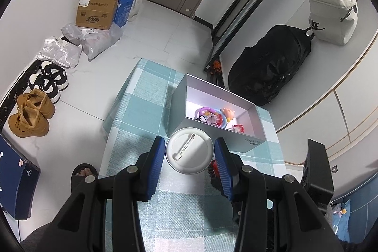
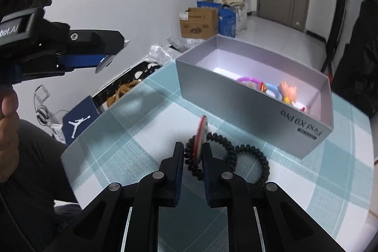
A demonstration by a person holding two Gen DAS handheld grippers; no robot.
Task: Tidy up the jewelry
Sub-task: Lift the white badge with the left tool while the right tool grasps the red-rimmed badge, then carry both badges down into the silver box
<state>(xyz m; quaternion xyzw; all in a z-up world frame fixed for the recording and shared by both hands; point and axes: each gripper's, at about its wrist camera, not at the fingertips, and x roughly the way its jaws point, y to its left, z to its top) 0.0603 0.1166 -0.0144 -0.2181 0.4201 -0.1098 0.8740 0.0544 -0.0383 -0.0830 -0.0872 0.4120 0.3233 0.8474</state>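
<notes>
My left gripper (image 1: 189, 151) is shut on a round white pin badge (image 1: 189, 151), back side up with its pin clasp showing, held above the checked tablecloth just in front of the grey box (image 1: 179, 105). The box holds several colourful trinkets (image 1: 216, 117). In the right wrist view my right gripper (image 2: 193, 152) is shut on a red-rimmed round badge (image 2: 200, 138) held on edge. Two black spiral hair ties (image 2: 250, 157) lie on the cloth just beyond it, before the grey box (image 2: 236, 110). The left gripper (image 2: 104, 63) also shows there at upper left with its badge.
The table has a teal and white checked cloth (image 1: 141, 91). Shoes (image 1: 33, 115), cardboard boxes (image 1: 96, 11) and plastic bags lie on the floor at left. A black backpack (image 1: 269, 67) and a white bag (image 1: 330, 15) stand behind the table.
</notes>
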